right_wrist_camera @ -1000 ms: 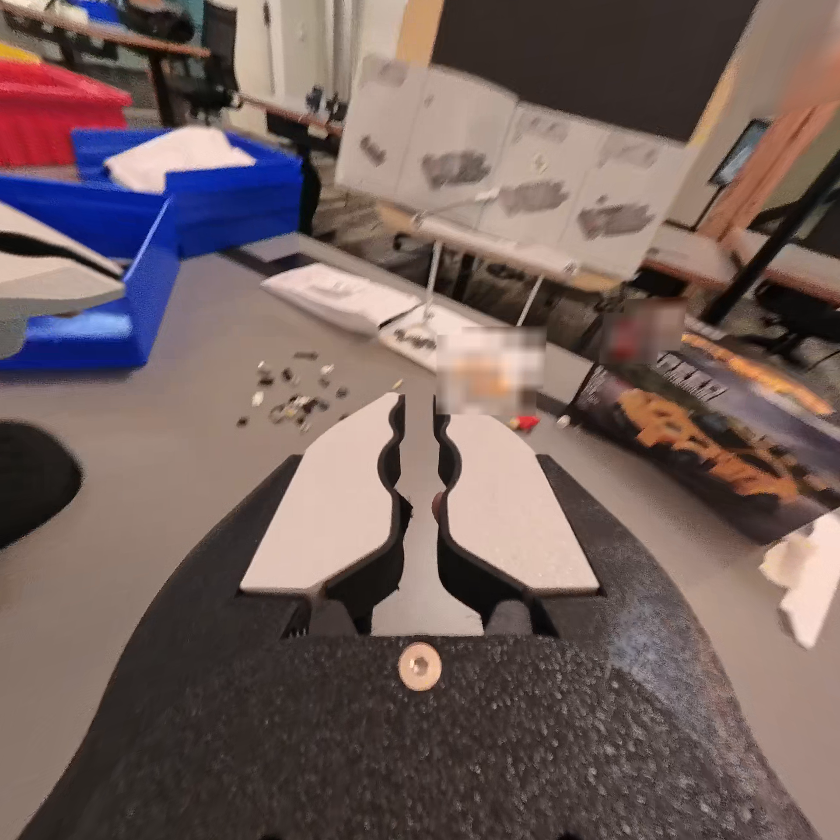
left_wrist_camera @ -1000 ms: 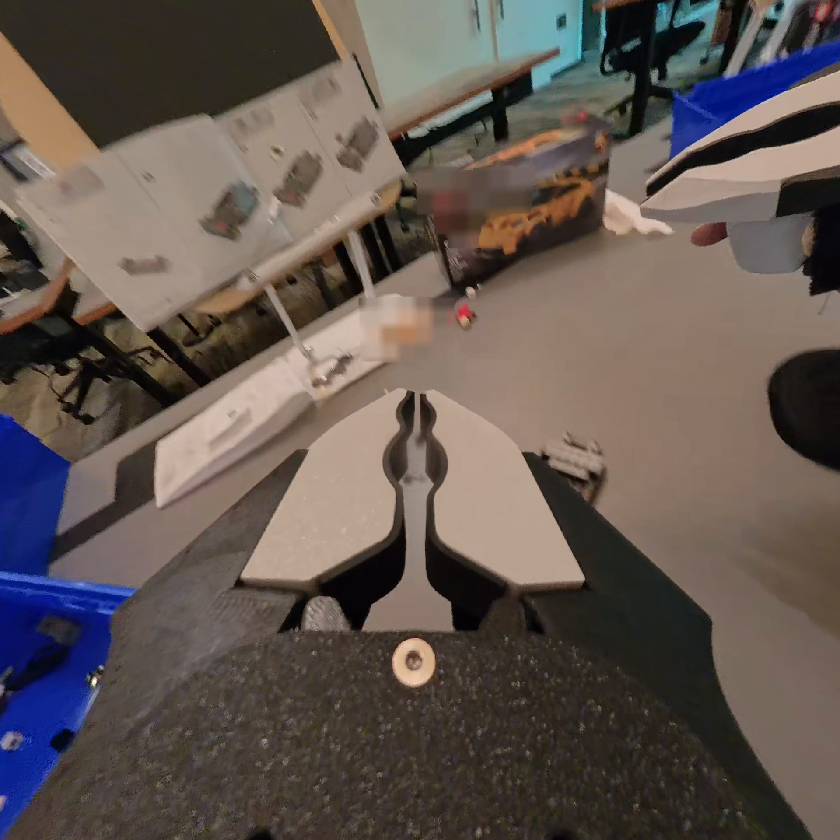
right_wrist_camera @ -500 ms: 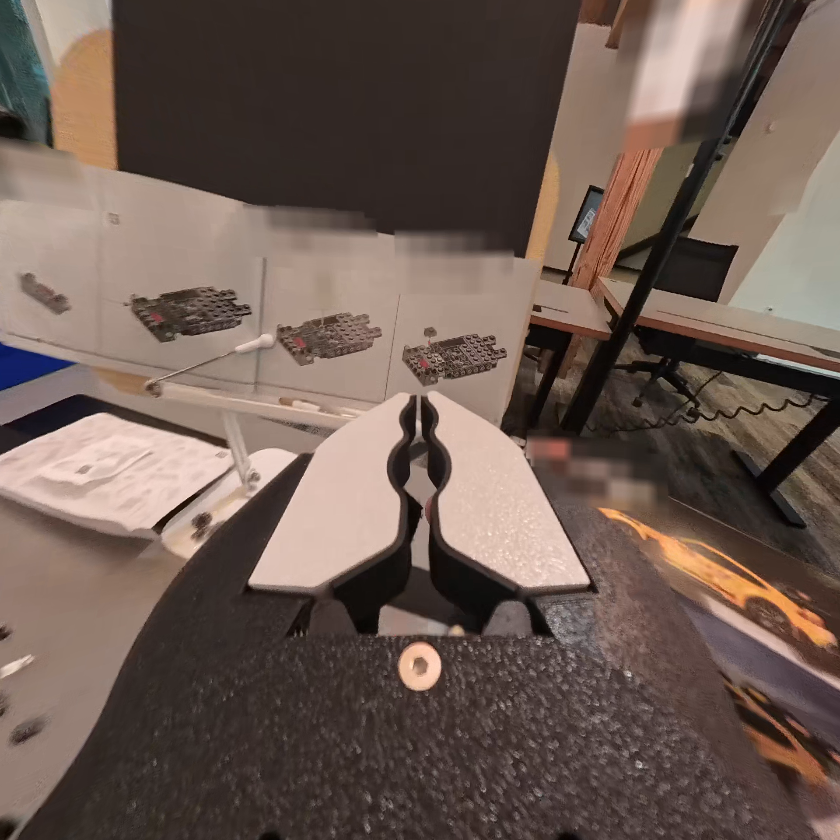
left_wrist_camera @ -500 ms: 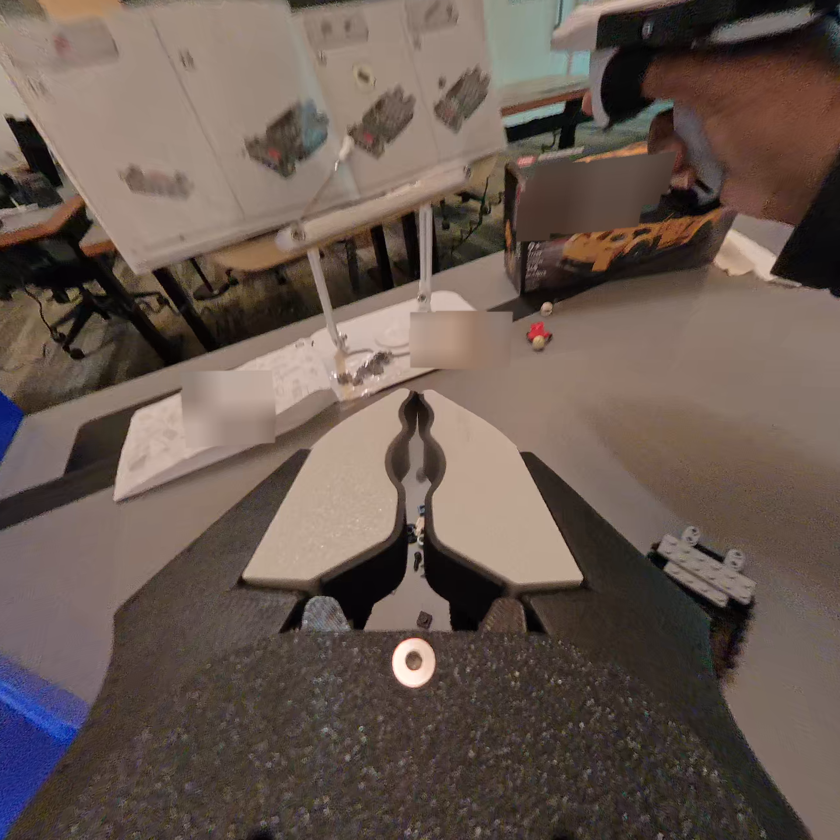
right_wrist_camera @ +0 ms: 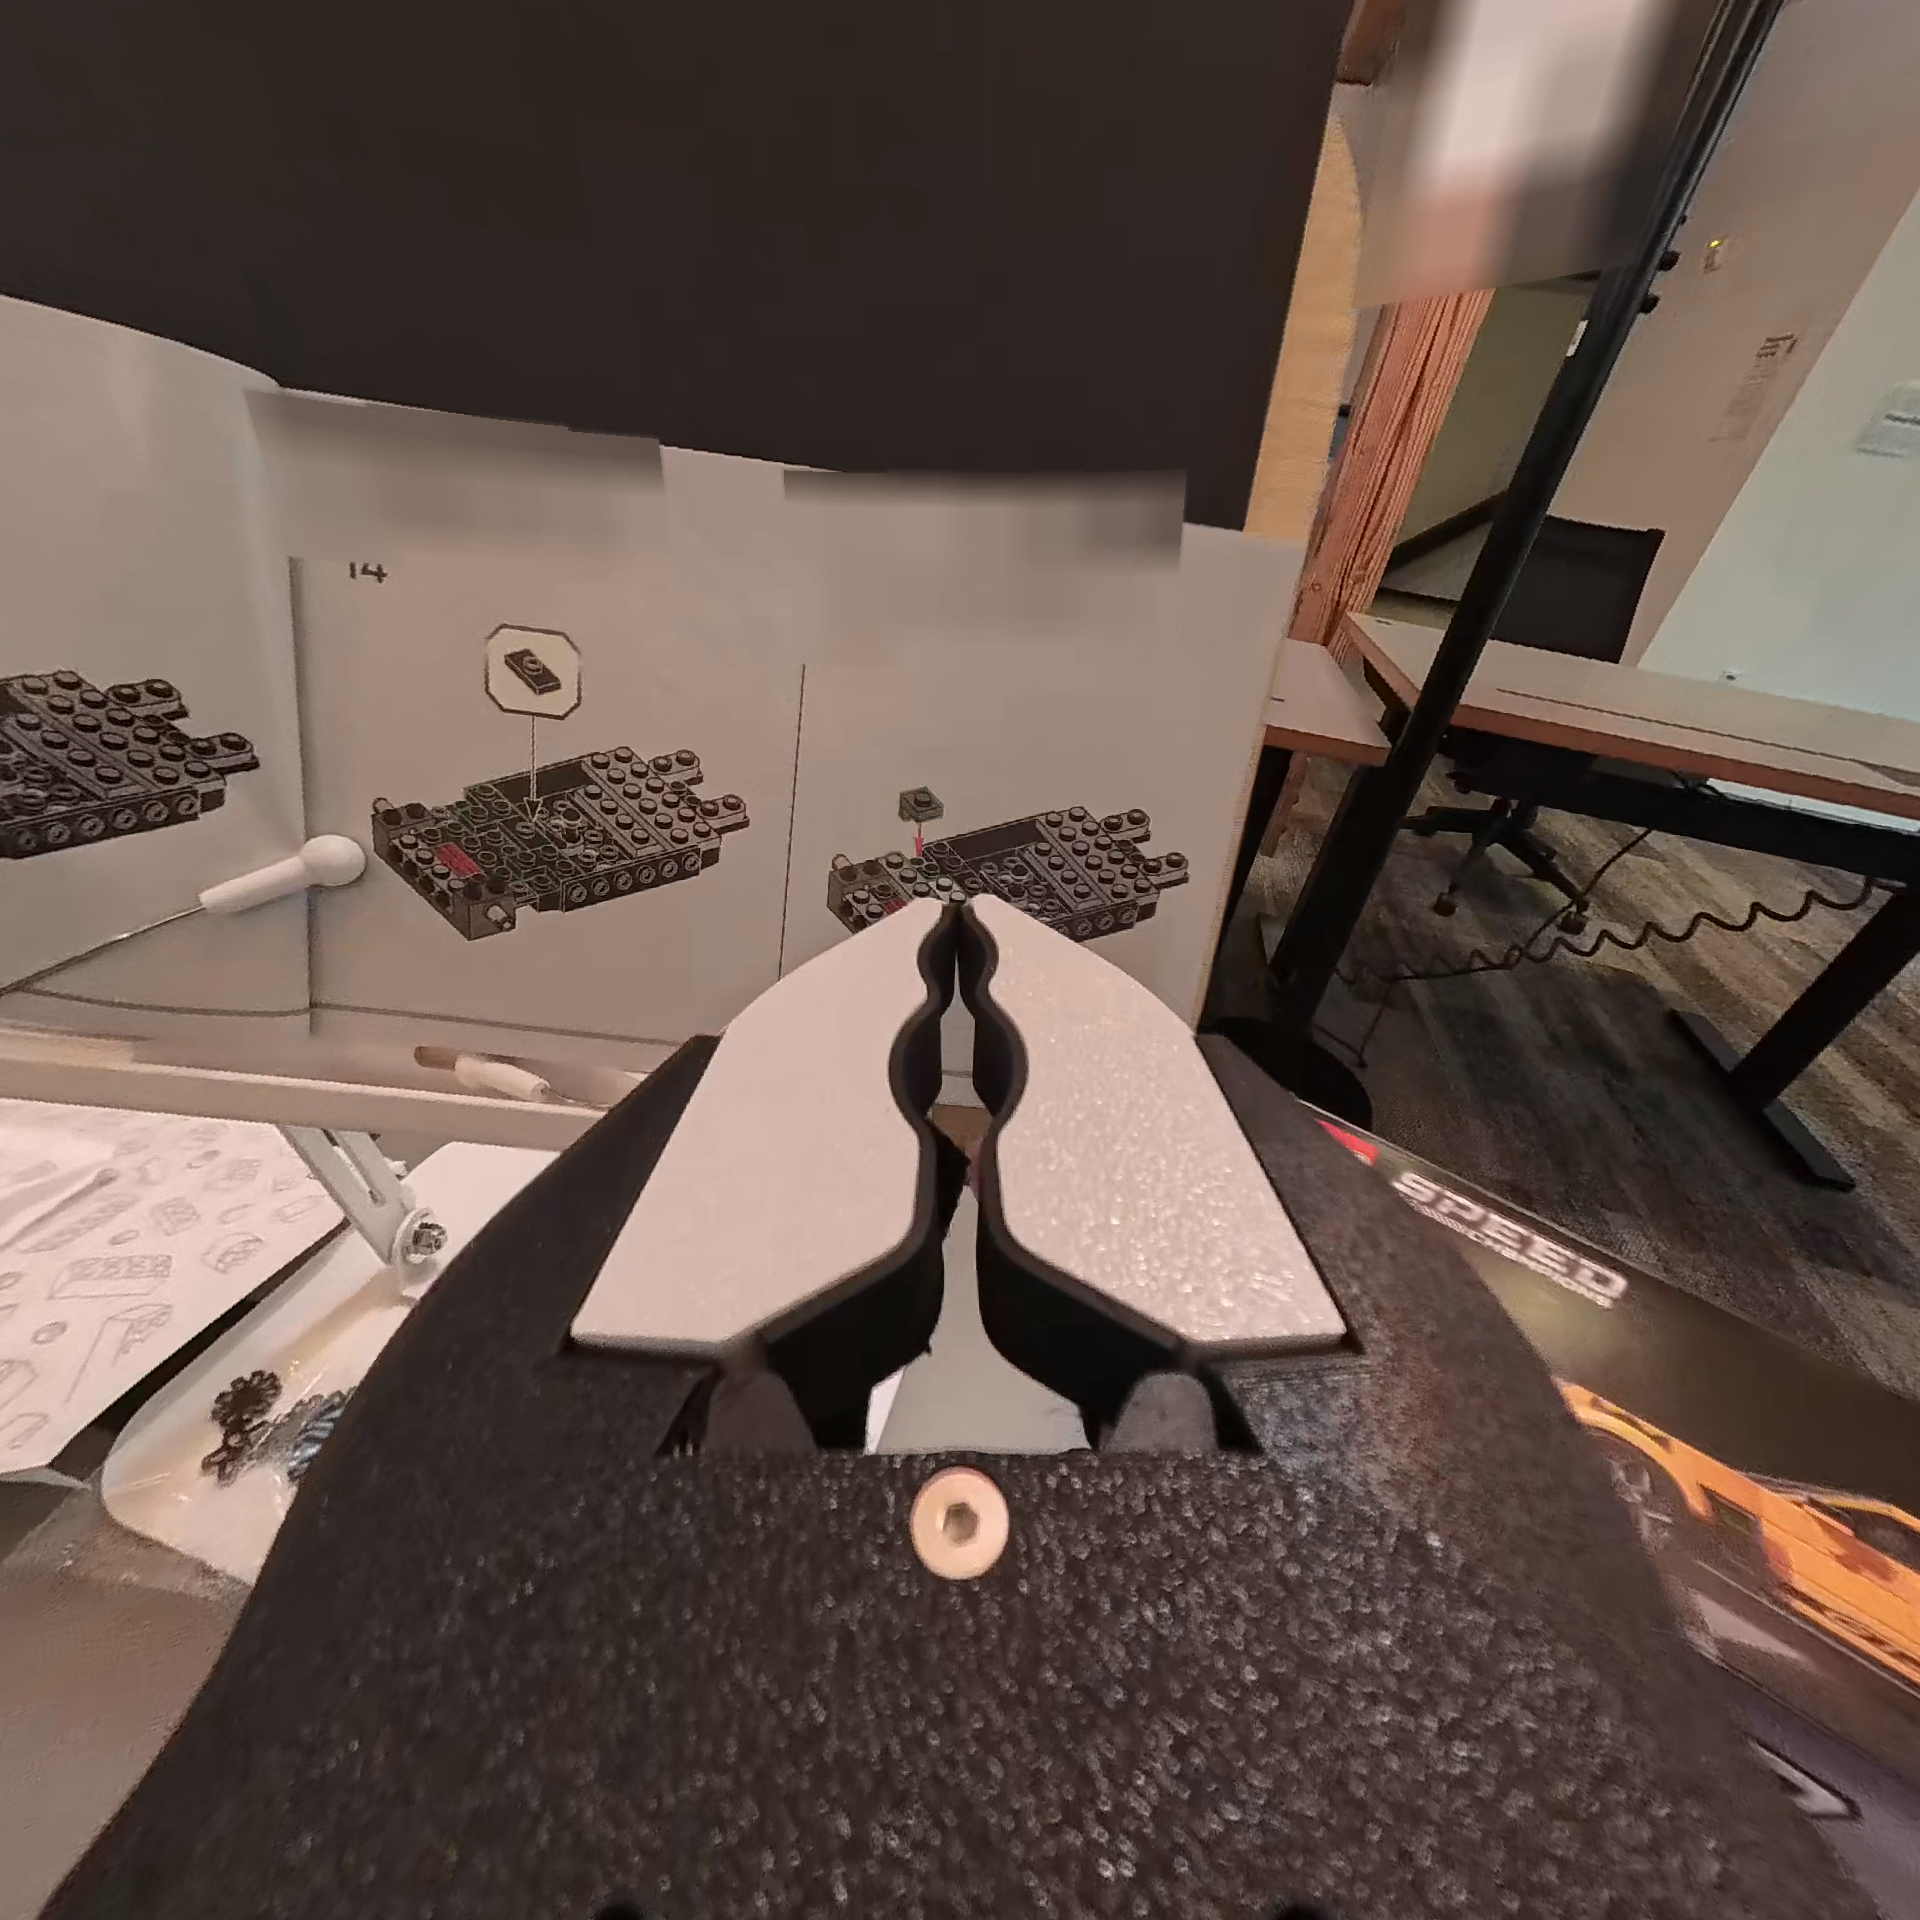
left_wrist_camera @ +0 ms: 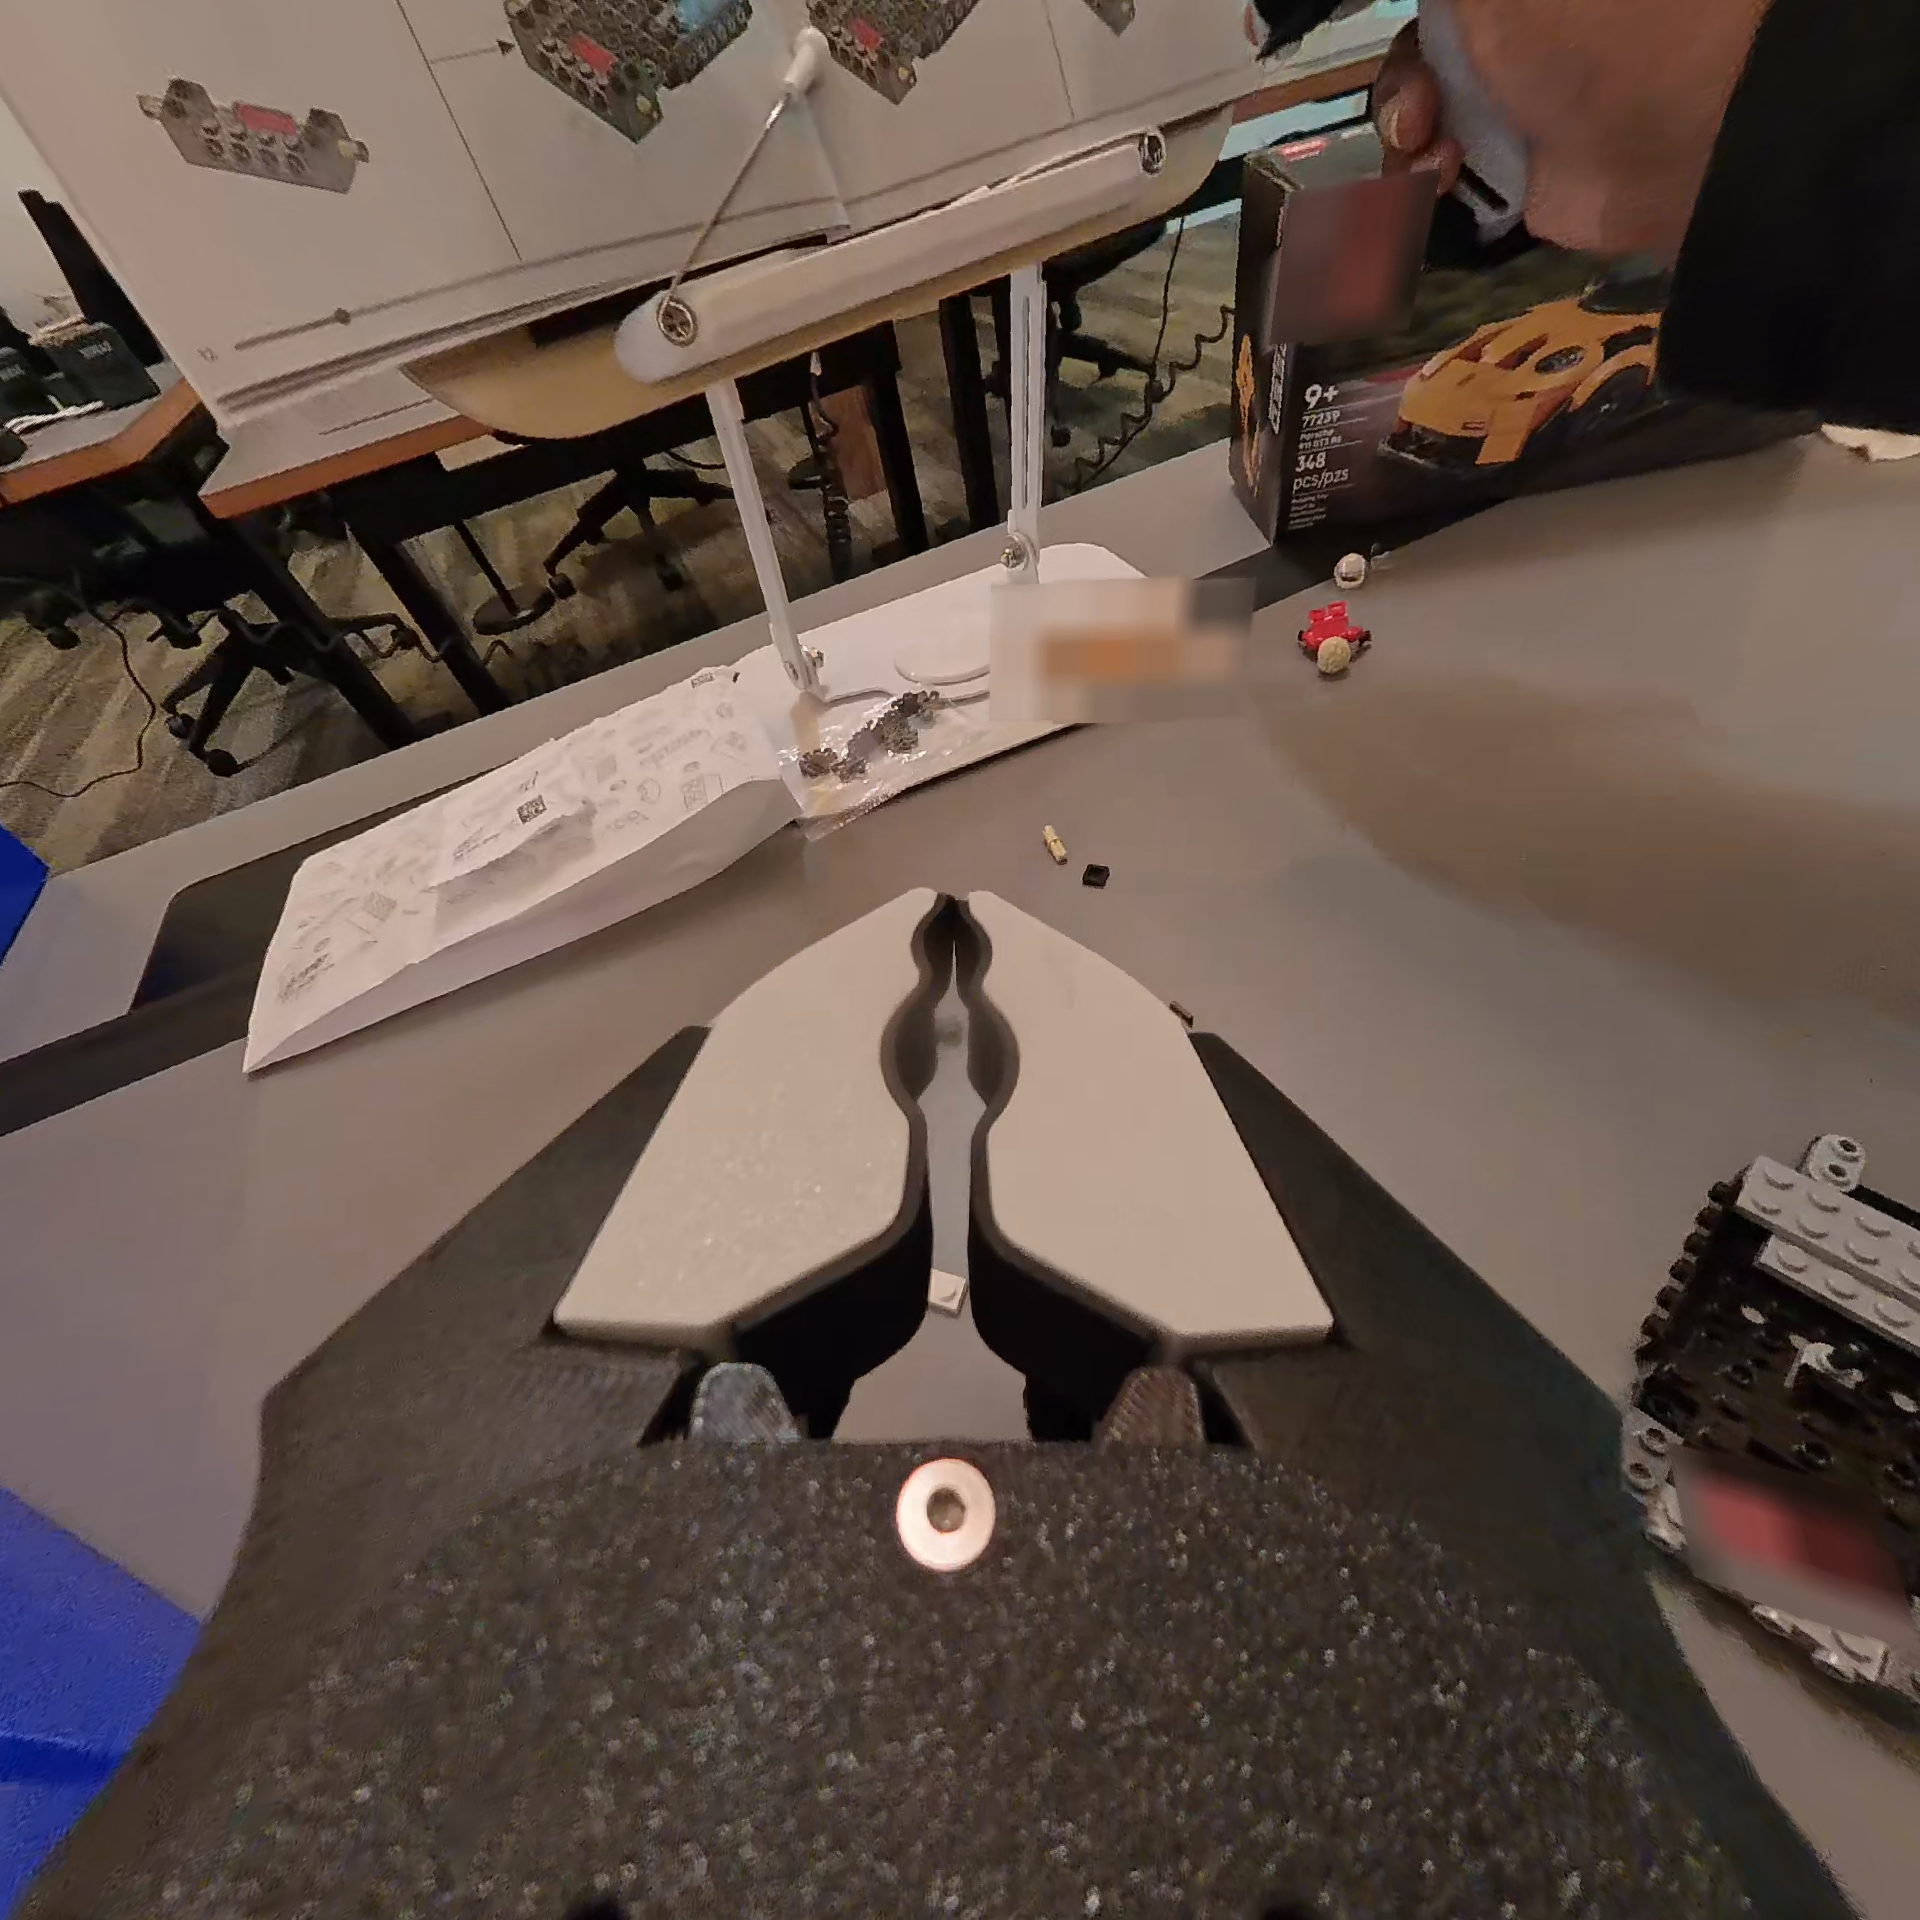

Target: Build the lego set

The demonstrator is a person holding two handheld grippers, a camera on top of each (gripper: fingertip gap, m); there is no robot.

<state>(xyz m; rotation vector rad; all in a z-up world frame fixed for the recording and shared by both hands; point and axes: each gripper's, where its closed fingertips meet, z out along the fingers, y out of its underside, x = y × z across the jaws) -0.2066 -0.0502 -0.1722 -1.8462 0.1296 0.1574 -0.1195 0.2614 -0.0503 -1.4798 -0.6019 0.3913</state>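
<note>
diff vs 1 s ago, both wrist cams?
Both grippers swung toward the instruction booklet on its stand. The left gripper came nearer the table, and the partly built black chassis now sits at its right. The right gripper rose to face the booklet pages. Nothing was grabbed or released; both pairs of fingers stayed closed.

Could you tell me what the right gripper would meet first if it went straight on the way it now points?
Most likely the open instruction booklet propped on its stand: the shut right gripper points straight at its right-hand page, though depth is unclear.
</note>
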